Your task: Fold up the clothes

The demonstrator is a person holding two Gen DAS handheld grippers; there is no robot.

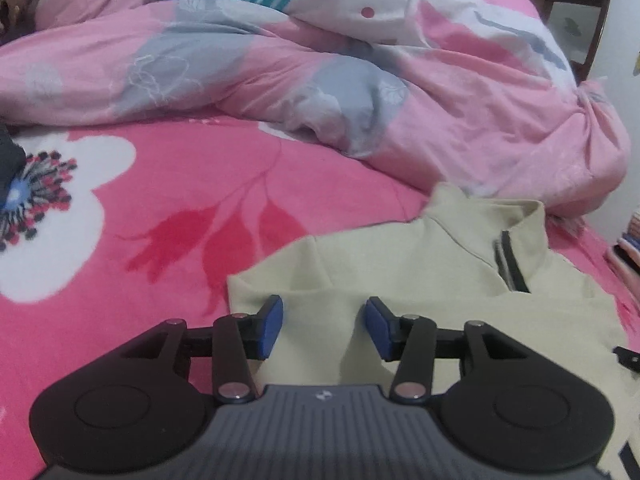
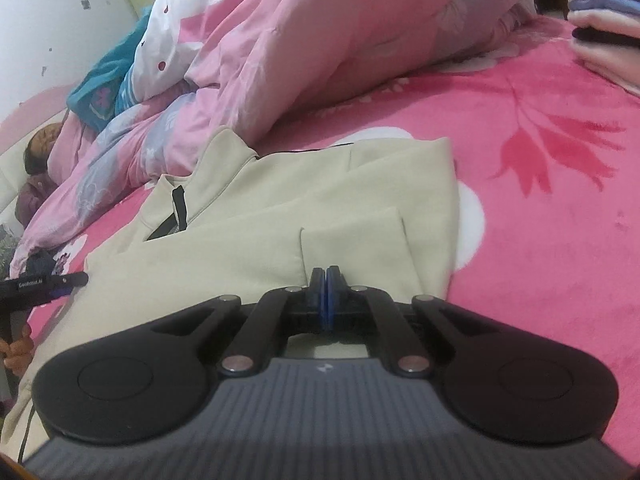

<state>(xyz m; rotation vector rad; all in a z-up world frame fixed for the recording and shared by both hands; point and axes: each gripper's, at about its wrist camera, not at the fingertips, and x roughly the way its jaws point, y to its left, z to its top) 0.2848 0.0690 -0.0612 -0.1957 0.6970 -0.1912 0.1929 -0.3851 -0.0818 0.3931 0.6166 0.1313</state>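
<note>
Cream fabric fills the lower middle of both wrist views: the cream pullover (image 1: pixel 400 272) lies flat on the pink floral bedspread (image 1: pixel 180 208), its stand-up collar and dark-edged zip placket toward the right of centre in your left wrist view and toward the left of centre in your right wrist view (image 2: pixel 280 208). Your left gripper (image 1: pixel 324 326) sits low in the frame over the pullover's near left part, its jaws apart with bare cream cloth showing between the blue pads (image 1: pixel 272 328); nothing is pinched there, so it is released. Your right gripper (image 2: pixel 326 292) is clenched, the two blue pads pressed flat together at the lower middle of its frame, just at the edge of a folded flap of the pullover; whether any cloth is caught between them you cannot tell from this angle. A rumpled pink and grey quilt (image 1: pixel 280 80) runs across the upper half of the left view and touches the collar at the right. In the right view a folded stack of clothes (image 2: pixel 604 36) sits at the upper right on the bedspread, well apart from the pullover, and the tip of the left gripper pokes in at the left edge.
</note>
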